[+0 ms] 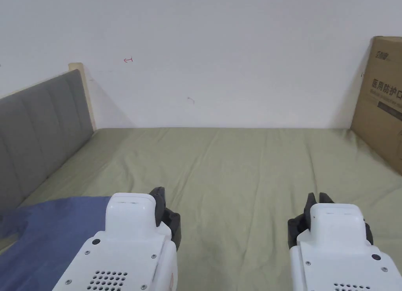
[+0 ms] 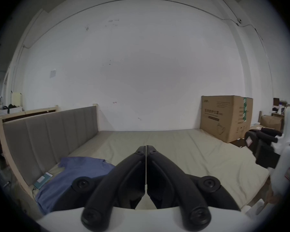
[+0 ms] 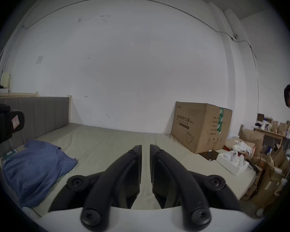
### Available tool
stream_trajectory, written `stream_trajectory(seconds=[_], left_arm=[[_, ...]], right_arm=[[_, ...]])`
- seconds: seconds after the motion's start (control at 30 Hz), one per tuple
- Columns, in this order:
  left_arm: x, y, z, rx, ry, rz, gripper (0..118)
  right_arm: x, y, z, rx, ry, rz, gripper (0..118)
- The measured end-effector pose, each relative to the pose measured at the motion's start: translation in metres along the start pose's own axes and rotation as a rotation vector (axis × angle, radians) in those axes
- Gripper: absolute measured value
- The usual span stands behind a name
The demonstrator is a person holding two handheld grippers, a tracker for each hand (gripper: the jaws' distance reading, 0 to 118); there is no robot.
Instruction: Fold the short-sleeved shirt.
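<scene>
Left gripper [image 2: 146,147], jaws pressed together on nothing, hovers over the green mattress [image 1: 243,166] with the blue short-sleeved shirt [image 1: 51,233] just to its left (rumpled near the grey headboard [image 1: 39,127]). Right gripper [image 3: 145,147], jaws slightly parted and empty, hangs well apart from the shirt, so the left one looks nearer for the first reach.

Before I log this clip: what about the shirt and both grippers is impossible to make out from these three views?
- Blue shirt: in the head view the left gripper body and the frame edges cut it off; its sleeves and collar are unclear.
- Shirt's near part: hidden behind the gripper's own jaws in the left gripper view.
- Right gripper: its jaw tips are hidden by its white housing in the head view.
- Small flat item beside the shirt: too small to identify.
</scene>
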State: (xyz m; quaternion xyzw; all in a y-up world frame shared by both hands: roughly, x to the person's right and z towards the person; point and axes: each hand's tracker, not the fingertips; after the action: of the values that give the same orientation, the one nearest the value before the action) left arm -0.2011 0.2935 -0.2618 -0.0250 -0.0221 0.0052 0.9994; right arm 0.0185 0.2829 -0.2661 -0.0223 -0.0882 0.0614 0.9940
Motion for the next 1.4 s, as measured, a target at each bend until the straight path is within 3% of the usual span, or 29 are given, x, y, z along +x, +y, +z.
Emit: stream_trajectory(seconds=[0.13, 0.23, 0.5, 0.57, 0.87, 1.07, 1.23, 1.4], left_arm=[[0.003, 0.000, 0.003, 0.036, 0.024, -0.017, 0], [-0.002, 0.004, 0.003, 0.028, -0.029, 0.048, 0], [-0.011, 0.008, 0.007, 0.009, 0.025, 0.035, 0], [-0.025, 0.012, 0.013, 0.014, 0.057, 0.081, 0], [-0.101, 0.012, 0.059, -0.021, 0.359, 0.022, 0], [-0.142, 0.000, 0.075, -0.071, 0.503, 0.054, 0], [-0.160, -0.015, 0.059, -0.122, 0.514, 0.067, 0], [-0.188, -0.051, 0.012, -0.318, 0.423, 0.140, 2]], right_arm=[[0.006, 0.001, -0.002, -0.021, 0.010, -0.028, 0], [0.007, 0.001, -0.005, -0.035, 0.033, -0.019, 0], [-0.005, 0.006, -0.008, -0.056, 0.086, -0.003, 0], [-0.015, 0.010, -0.009, -0.060, 0.167, -0.015, 0], [-0.103, 0.019, -0.007, -0.078, 0.447, -0.025, 0], [-0.149, 0.016, 0.003, -0.085, 0.573, 0.028, 0], [-0.158, 0.008, -0.004, -0.121, 0.586, 0.036, 0], [-0.157, -0.004, -0.024, -0.201, 0.568, 0.029, 0]])
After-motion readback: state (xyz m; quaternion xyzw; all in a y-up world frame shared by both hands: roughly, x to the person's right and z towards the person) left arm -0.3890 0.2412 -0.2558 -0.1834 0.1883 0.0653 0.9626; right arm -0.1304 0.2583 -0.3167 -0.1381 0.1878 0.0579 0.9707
